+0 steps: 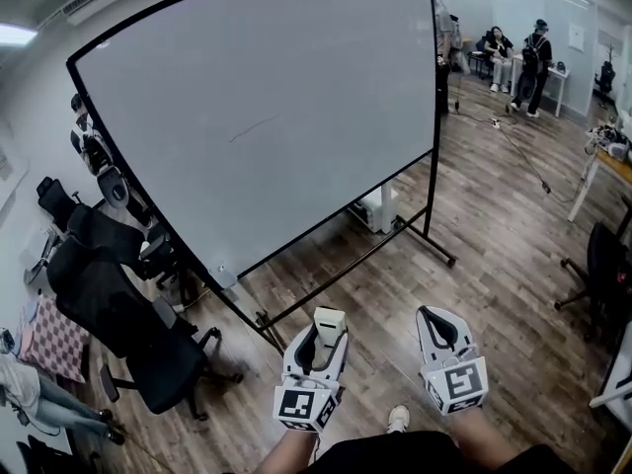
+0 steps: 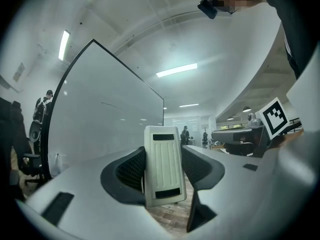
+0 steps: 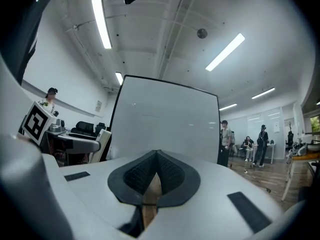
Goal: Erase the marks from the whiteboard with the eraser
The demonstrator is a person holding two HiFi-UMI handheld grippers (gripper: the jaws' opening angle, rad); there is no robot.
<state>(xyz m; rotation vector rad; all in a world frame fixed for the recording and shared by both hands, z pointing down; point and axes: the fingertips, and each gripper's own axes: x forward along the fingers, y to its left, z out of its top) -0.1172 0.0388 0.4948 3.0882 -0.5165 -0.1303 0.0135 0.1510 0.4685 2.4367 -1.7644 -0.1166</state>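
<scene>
We face a big whiteboard (image 1: 267,117) in a black frame on a rolling stand, tilted in the head view and filling most of it. Its surface is pale grey-white and almost bare. Under it runs a wood-plank floor (image 1: 494,235). To the left, black office chairs (image 1: 128,314) crowd close beside the board's lower corner. Far back on the right, a few people (image 1: 513,57) sit and stand by a table.

Low in the head view we hold both tools side by side above the floor, well apart from the board. The left gripper (image 1: 318,339) has its dark ribbed jaws clamped on the eraser (image 2: 162,166), one jaw pressed to each long side. The right gripper (image 3: 156,171) carries nothing; its jaws meet at the tips, with only a thin sliver of floor showing between them lower down.

The eraser is an off-white, oblong block with rounded corners. Its broad face has shallow grooves running lengthwise and a dark rectangular patch near each end. It stands upright in the jaws, with its top end poking out past the jaw tips towards the board's foot. It touches nothing but the jaws.

Beneath the grippers we see the tip of a light shoe (image 1: 398,419).

Smallest is the mark (image 1: 255,126), one faint, thin, slanted stroke on the whiteboard, a little left of centre.
</scene>
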